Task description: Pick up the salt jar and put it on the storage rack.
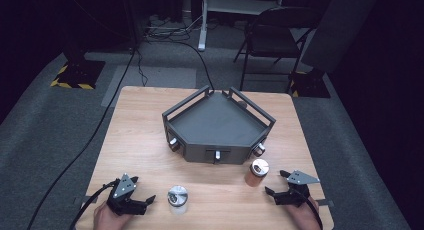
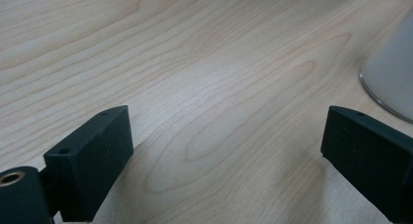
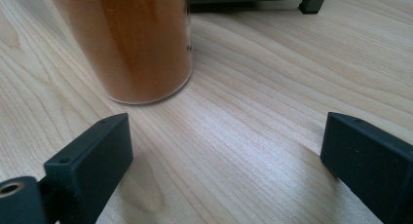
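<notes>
Copper-brown jar point(image 1: 256, 173) with a silver lid stands just ahead of my right gripper point(image 1: 280, 184), untouched. White jar point(image 1: 177, 199) stands beside my left gripper point(image 1: 145, 200). Both grippers gape wide, holding nothing.

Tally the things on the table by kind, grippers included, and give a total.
Jars: 2, a white jar and an orange jar
Dark rack: 1
Grippers: 2, left gripper and right gripper, both open
Total: 5
</notes>
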Available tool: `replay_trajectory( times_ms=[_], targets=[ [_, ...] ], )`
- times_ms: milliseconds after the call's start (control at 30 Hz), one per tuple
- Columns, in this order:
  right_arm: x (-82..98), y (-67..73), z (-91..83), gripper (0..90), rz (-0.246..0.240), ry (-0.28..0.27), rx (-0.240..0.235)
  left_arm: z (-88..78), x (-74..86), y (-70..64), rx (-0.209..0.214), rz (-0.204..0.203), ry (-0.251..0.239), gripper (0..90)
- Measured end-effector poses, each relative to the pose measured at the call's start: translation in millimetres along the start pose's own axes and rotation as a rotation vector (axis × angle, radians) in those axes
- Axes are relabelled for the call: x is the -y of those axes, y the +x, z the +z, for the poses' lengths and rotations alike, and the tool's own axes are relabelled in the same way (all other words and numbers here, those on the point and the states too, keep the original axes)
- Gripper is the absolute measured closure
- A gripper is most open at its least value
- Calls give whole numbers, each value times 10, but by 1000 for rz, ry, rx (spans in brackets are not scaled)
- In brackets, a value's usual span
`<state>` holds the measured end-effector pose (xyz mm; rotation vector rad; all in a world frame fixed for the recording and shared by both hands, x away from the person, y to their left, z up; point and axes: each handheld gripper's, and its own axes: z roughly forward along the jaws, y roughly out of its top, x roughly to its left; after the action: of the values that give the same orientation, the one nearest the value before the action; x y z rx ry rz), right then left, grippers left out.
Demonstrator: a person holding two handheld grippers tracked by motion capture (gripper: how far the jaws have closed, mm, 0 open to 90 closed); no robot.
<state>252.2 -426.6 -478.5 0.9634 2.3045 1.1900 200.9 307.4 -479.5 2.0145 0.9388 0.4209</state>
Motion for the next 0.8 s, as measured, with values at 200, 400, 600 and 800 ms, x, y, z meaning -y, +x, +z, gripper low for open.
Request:
replay_trajectory(
  times_ms=[200,400,600,800],
  targets=[
    [1,-1,-1,47,-1,0,-1,-134,23,12,15,-5,-126,45],
    [4,-1,-3,47,-1,-1,-1,-262,-3,-50,10,25,-230,44],
    [6,3,-6,47,-1,-1,0,-355,35,-75,36,10,-366,42],
    [6,2,-5,46,-1,-1,0,-392,32,-114,35,29,-408,42]
  ],
)
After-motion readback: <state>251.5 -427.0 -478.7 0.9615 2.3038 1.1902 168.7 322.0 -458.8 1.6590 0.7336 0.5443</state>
